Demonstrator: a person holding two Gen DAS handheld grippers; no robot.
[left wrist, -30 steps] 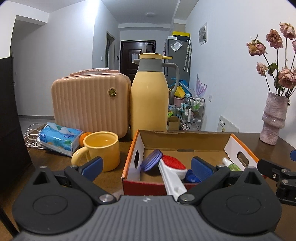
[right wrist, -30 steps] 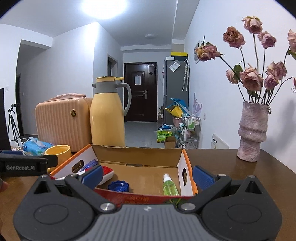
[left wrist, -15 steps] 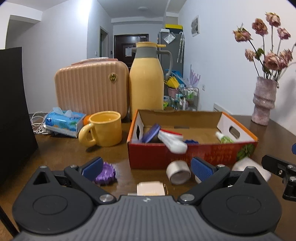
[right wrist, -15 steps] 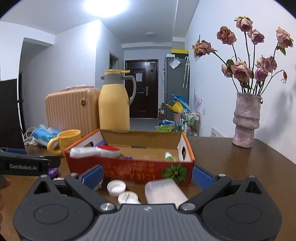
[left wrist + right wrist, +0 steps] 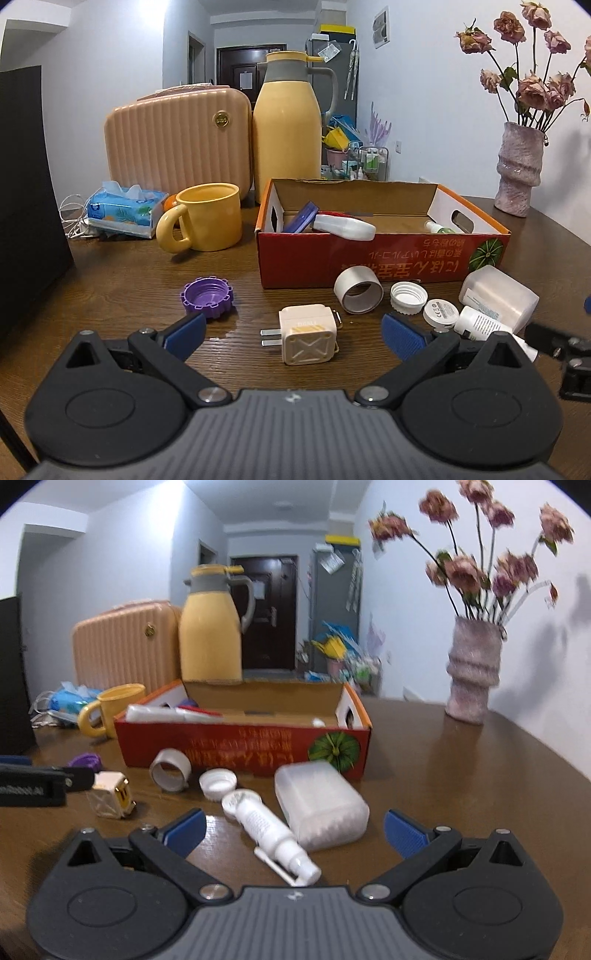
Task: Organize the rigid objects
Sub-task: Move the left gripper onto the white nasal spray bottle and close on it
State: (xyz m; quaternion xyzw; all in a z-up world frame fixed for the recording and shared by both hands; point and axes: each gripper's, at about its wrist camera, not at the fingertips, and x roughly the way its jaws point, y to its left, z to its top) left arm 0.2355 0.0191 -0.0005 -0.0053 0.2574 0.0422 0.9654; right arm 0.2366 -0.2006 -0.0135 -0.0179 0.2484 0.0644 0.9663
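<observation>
Left gripper (image 5: 293,334) fingers spread wide, empty; cream plug adapter (image 5: 308,334) lies between them on table. Right gripper (image 5: 295,832) likewise wide, empty, white spray bottle (image 5: 271,836) between fingers, red box (image 5: 243,744) beyond.

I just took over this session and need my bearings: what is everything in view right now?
Cardboard box: 1, red-orange, table centre; holds items.
Plug adapter: 1, cream, between left fingers.
Gear-edged cap: 1, purple, left of adapter.
Tape roll: 1, white, before box.
Bottle cap: 1, white, beside roll.
Spray bottle: 1, white, lying between right fingers.
Plastic case: 1, translucent, beside bottle.
Mug, thermos: yellow, behind.
Vase: 1, pink, right.
Left gripper, right gripper: open.
</observation>
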